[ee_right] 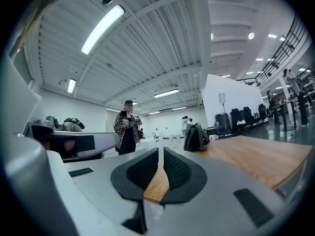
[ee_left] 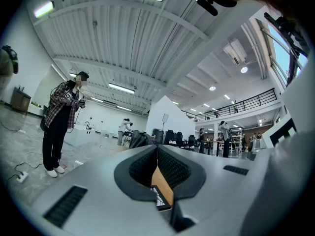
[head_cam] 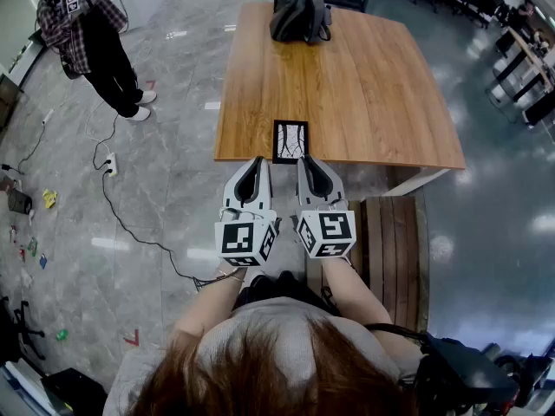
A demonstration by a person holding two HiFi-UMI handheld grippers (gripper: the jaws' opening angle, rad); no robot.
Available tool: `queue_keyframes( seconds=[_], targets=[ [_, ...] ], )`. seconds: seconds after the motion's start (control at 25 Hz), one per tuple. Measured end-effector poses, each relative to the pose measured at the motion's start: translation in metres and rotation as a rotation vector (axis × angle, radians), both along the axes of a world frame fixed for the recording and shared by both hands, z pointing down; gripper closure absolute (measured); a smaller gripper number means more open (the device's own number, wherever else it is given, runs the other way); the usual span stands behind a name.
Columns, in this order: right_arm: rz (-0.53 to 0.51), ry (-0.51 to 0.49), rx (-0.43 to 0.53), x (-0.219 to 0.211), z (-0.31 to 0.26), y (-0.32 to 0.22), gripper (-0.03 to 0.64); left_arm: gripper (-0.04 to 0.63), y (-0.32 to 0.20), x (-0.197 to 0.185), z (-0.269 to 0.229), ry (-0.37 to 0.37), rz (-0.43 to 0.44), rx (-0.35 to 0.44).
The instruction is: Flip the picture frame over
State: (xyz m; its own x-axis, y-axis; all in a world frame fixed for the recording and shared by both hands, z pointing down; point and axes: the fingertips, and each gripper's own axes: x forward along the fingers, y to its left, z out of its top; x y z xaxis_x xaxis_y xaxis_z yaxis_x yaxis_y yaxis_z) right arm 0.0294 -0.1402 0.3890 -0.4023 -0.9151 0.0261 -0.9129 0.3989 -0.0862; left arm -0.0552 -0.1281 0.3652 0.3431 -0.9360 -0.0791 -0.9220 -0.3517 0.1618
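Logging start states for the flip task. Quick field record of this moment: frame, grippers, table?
picture frame: flat on the table, at its near edge, patterned face up
left gripper: shut, empty, by the frame's near-left corner
right gripper: shut, empty, by the frame's near-right corner
table: wooden, backpack at far edge
bystander: standing on the floor, left of the table

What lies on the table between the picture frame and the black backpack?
Nothing. The head view shows only bare wood of the table between the picture frame at the near edge and the backpack at the far edge.
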Motion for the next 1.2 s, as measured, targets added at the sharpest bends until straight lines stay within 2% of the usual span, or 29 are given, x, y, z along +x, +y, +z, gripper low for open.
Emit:
queue_keyframes(
  seconds=[0.12, 0.2, 0.28, 0.44, 0.6, 0.8, 1.2],
  targets=[
    [-0.001, 0.017, 0.003, -0.003, -0.001, -0.005, 0.596, 0.588, -0.006, 0.0, -0.004, -0.001, -0.002, 0.011],
    [0.0, 0.056, -0.008, -0.001, 0.003, -0.011, 0.53, 0.588, -0.007, -0.002, -0.005, -0.003, -0.007, 0.015],
    [-0.01, 0.153, -0.003, 0.002, 0.009, -0.016, 0.495, 0.588, -0.007, -0.005, -0.002, -0.004, -0.019, 0.01],
    [-0.091, 0.413, 0.022, -0.008, 0.035, -0.025, 0.458, 0.588, -0.011, -0.018, 0.01, 0.0, -0.049, -0.021],
    [-0.159, 0.524, -0.031, -0.014, 0.073, -0.035, 0.454, 0.588, -0.013, -0.027, 0.015, -0.003, -0.066, -0.037],
    [-0.267, 0.795, -0.019, -0.028, 0.118, -0.041, 0.454, 0.588, -0.014, -0.029, 0.019, -0.011, -0.067, -0.046],
    [-0.351, 1.144, -0.039, -0.047, 0.179, -0.065, 0.453, 0.588, -0.02, -0.041, 0.026, -0.015, -0.075, -0.074]
  ],
)
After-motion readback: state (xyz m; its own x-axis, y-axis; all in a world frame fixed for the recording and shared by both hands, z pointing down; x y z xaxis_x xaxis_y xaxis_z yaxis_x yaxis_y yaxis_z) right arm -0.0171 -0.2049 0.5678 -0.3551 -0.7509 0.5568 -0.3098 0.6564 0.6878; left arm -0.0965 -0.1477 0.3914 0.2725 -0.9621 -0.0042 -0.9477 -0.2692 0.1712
